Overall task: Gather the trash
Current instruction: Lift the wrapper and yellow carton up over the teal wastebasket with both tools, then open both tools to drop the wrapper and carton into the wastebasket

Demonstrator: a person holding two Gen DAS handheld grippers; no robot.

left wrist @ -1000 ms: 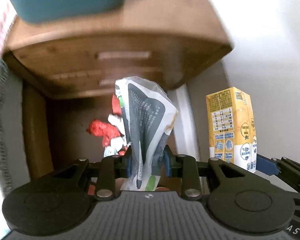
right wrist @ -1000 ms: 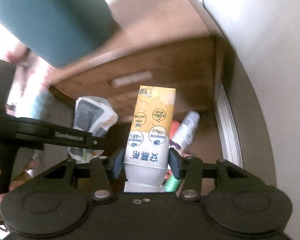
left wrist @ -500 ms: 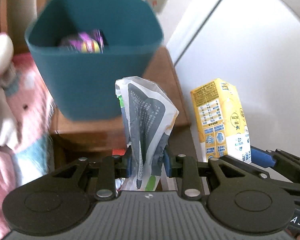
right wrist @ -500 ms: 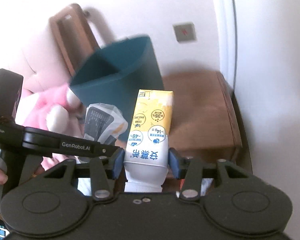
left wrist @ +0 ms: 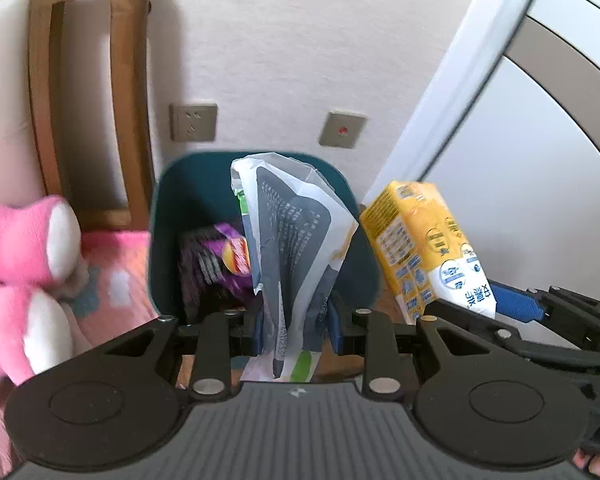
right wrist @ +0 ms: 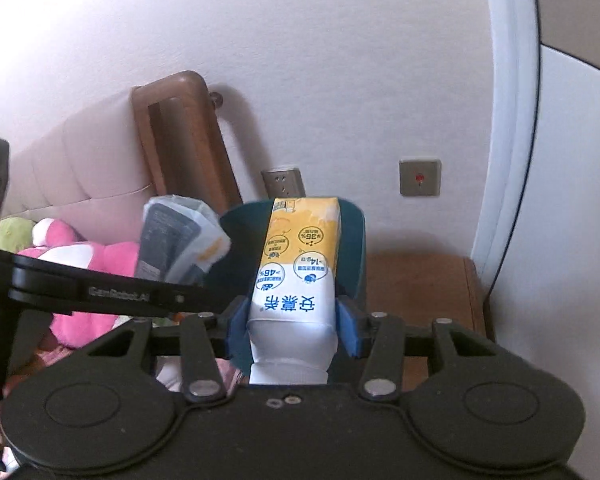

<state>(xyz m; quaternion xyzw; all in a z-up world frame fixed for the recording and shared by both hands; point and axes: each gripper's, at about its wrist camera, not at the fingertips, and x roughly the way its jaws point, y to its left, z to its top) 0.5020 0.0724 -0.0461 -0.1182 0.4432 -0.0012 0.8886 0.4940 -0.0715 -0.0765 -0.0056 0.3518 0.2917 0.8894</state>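
Now at the drop-off step, with both pieces of trash carried to the bin. Yellow-and-white drink carton clamped bottom-first in the right tongs, blue pads pressing both its sides, its top lined up with the teal trash bin just behind. Grey-and-white paper wrapper pinched upright in the left tongs, poised over the bin's open mouth, where a purple snack bag already lies. Bin on a brown wooden nightstand against the wall, beside a bed with a pink plush toy and a wooden headboard; two wall plates just above the bin's rim.

Next, probably: wrapper let go first, since already above the opening; carton brought further forward over the rim before release. Worth minding: both tongs crowd close side by side, so one drop at a time, lest carton and wrapper knock together or land on the surface.
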